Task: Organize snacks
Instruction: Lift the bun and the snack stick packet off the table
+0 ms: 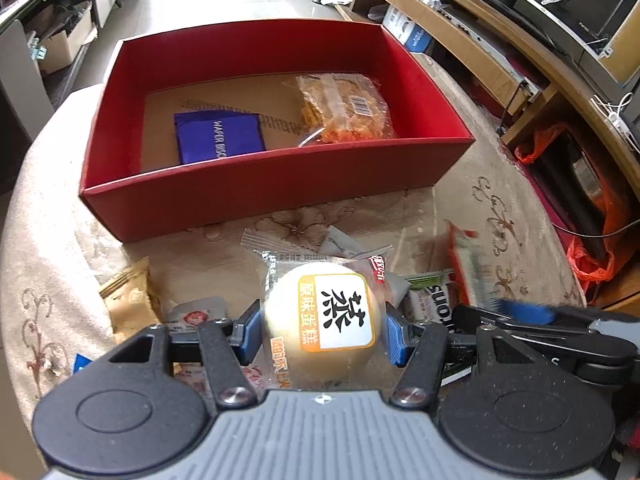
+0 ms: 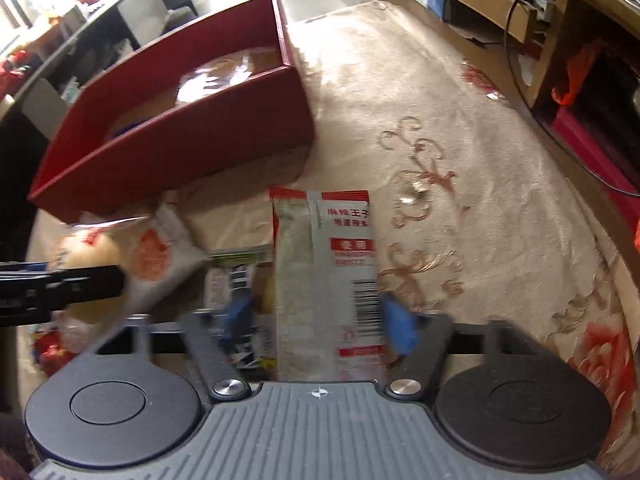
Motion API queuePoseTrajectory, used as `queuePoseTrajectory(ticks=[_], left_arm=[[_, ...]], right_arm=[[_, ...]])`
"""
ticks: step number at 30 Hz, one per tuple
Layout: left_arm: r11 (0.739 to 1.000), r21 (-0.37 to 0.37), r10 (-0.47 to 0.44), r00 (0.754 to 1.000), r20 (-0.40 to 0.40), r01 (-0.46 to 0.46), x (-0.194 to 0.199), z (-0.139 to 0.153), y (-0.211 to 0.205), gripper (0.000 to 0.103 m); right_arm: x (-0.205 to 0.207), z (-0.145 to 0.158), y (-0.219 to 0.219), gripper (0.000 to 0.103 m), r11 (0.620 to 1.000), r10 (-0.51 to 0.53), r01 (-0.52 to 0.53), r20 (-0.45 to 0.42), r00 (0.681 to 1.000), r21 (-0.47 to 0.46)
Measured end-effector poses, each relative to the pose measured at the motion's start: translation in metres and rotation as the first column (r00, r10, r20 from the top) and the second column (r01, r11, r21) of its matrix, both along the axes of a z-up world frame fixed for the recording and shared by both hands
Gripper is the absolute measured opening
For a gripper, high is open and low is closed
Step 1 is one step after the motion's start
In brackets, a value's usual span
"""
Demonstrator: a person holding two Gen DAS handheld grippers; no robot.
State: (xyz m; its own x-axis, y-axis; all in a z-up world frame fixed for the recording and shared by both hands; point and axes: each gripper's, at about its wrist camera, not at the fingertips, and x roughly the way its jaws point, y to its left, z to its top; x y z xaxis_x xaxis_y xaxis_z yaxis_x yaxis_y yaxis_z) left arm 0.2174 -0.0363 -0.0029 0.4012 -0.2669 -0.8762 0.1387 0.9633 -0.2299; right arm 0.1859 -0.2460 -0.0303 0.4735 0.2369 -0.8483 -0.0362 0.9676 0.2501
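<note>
Your left tool [image 1: 322, 330] clamps the steamed cake packet [image 1: 320, 316] by its sides at lower centre, keeping it level for the red box [image 1: 256, 196] above. Your right tool [image 2: 316, 316] grips the red-and-white sachet [image 2: 326, 280] upright at centre; loose snacks lie on the tabletop [image 1: 460, 208].

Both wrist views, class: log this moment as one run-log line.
left gripper: shut on round pale wrapped cake | right gripper: shut on white-red foil packet | red cardboard box: holds blue wafer pack, clear orange-snack bag
</note>
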Motion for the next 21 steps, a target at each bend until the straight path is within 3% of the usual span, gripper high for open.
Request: queuePoseTrajectory(ticks=[2, 4, 10, 14, 21], left_arm=[[1.000, 0.000, -0.012, 1.000, 0.003, 0.012, 0.000, 0.002, -0.002, 0.053], [1.000, 0.003, -0.020, 1.000, 0.015, 0.020, 0.001, 0.006, -0.003, 0.053], [0.998, -0.029, -0.050, 0.997, 0.063, 0.052, -0.010, 0.024, -0.005, 0.053], [0.996, -0.047, -0.065, 0.994, 0.085, 0.069, -0.028, 0.035, 0.001, 0.053], [0.998, -0.024, -0.055, 0.986, 0.160, 0.060, -0.038, 0.053, 0.012, 0.050]], right_arm=[[-0.004, 0.000, -0.002, 0.053, 0.999, -0.011, 0.012, -0.024, 1.000, 0.038], [-0.013, 0.004, 0.001, 0.052, 1.000, -0.015, 0.015, -0.010, 1.000, -0.007], [-0.066, 0.027, -0.003, 0.051, 0.997, -0.070, 0.070, 0.043, 0.997, -0.010], [-0.087, 0.047, 0.008, 0.051, 0.994, -0.083, 0.089, 0.097, 0.992, -0.062], [-0.070, 0.075, 0.044, 0.051, 0.989, -0.049, 0.073, 0.181, 0.982, -0.130]])
